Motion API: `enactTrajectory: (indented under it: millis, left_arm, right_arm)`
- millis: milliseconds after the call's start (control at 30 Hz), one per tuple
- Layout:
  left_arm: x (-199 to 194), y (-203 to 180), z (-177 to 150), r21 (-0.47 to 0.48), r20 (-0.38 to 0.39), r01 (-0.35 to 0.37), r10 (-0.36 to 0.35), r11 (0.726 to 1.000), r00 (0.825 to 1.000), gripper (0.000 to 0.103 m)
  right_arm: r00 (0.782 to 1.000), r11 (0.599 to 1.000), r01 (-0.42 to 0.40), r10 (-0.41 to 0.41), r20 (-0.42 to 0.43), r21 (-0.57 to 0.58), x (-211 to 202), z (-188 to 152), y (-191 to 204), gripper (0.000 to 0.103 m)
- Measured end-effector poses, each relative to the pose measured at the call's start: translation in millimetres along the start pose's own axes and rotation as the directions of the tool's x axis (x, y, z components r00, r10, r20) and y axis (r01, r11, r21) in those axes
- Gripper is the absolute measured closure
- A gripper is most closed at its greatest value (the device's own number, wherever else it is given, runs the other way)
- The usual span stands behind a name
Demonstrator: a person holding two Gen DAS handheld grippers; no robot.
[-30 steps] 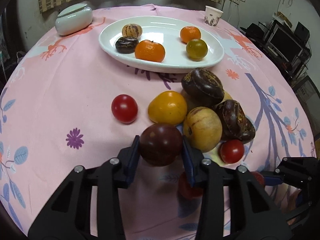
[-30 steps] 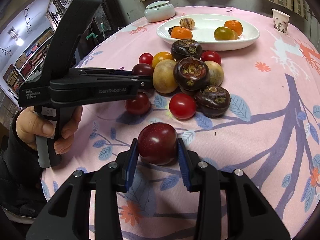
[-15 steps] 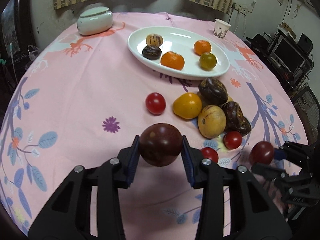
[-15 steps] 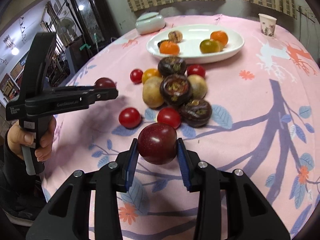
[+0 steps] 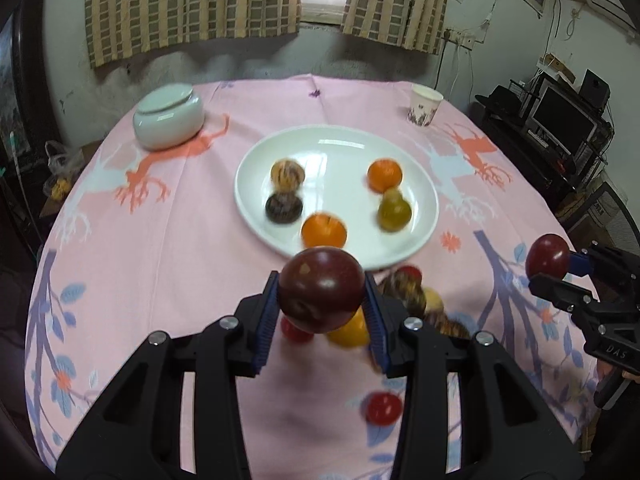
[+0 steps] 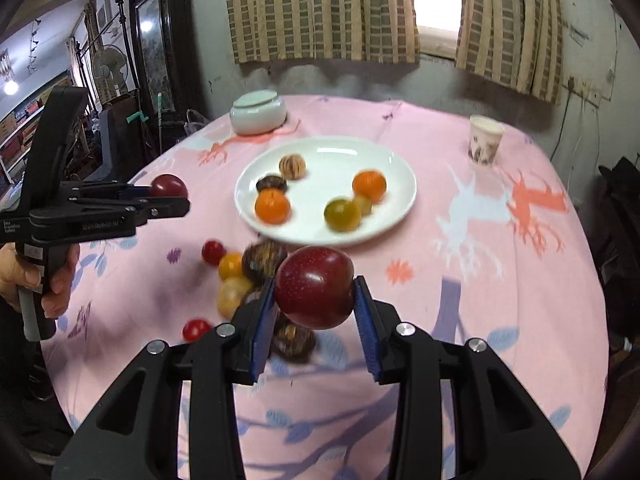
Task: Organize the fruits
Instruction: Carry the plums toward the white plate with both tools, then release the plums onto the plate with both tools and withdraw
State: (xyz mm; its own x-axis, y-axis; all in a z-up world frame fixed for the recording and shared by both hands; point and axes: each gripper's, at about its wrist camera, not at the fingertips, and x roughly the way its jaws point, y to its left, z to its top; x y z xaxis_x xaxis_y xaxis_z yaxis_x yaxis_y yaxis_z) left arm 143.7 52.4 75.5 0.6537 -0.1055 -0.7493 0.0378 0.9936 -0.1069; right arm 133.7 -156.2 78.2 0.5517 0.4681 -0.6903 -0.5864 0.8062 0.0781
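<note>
My left gripper [image 5: 322, 302] is shut on a dark red plum [image 5: 320, 288] and holds it high above the pink table. My right gripper [image 6: 314, 298] is shut on another dark red plum [image 6: 315, 287], also lifted; it shows at the right edge of the left wrist view [image 5: 547, 258]. A white oval plate [image 5: 340, 152] behind them holds two oranges, a green fruit, a striped fruit and a dark one. A pile of loose fruit [image 6: 248, 276] lies on the cloth in front of the plate, partly hidden by the fingers.
A pale lidded ceramic jar [image 5: 168, 116] stands at the back left and a paper cup [image 5: 426, 104] at the back right. Loose red tomatoes [image 5: 383, 408] lie near the pile. The round table's edge drops off on all sides; furniture and a monitor stand beyond.
Both grippers have risen well above the table with their plums and moved toward the plate. The fruit pile now lies beneath and behind the fingers.
</note>
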Motion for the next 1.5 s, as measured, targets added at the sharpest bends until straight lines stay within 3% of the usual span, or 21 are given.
enactTrajectory:
  millis: [167,333,467,667,767,800,833,900,1167,1500]
  left_arm:
    - [29,-5,35,-0.001,-0.007,0.002,-0.002,1.0,1.0,0.063]
    - [79,1,61,-0.019,-0.043,-0.011,0.01,1.0,0.999,0.062]
    - [121,11,71,-0.058,-0.104,-0.027,0.021,0.998,0.994,0.062]
    - [140,14,74,-0.063,-0.114,-0.02,0.013,0.998,0.993,0.062]
    - [142,15,74,-0.084,-0.091,-0.025,0.017,0.996,0.996,0.052]
    - [140,16,75,-0.098,-0.074,-0.027,0.019,0.995,0.997,0.039]
    - [136,18,76,-0.115,-0.058,-0.025,0.019,0.993,0.998,0.028]
    - [128,20,76,-0.133,-0.041,-0.028,0.023,0.991,0.999,0.026]
    - [84,24,60,-0.104,-0.016,-0.046,0.045,0.993,0.999,0.023]
    - [37,25,5,-0.063,-0.003,-0.09,0.09,0.994,0.996,0.018]
  right_arm:
    - [1.0,1.0,-0.021,0.021,0.007,-0.019,36,39,-6,0.064]
    - [1.0,0.999,-0.004,0.003,-0.021,-0.049,99,65,-10,0.064]
    - [0.999,0.999,-0.015,0.013,-0.051,-0.044,144,76,-20,0.064]
    - [0.997,0.999,-0.027,0.025,-0.069,-0.034,175,75,-27,0.064]
    - [0.999,1.0,-0.023,0.023,-0.049,-0.004,174,76,-32,0.06]
    - [0.999,1.0,-0.018,0.018,-0.044,0.004,172,76,-33,0.058]
    - [0.999,1.0,-0.013,0.014,-0.033,0.013,168,76,-34,0.048]
    - [1.0,1.0,-0.018,0.018,0.003,0.025,158,74,-36,0.045]
    - [1.0,0.999,-0.007,0.006,0.012,0.036,112,56,-37,0.044]
    - [0.999,0.998,-0.033,0.033,0.009,0.061,45,12,-31,0.04]
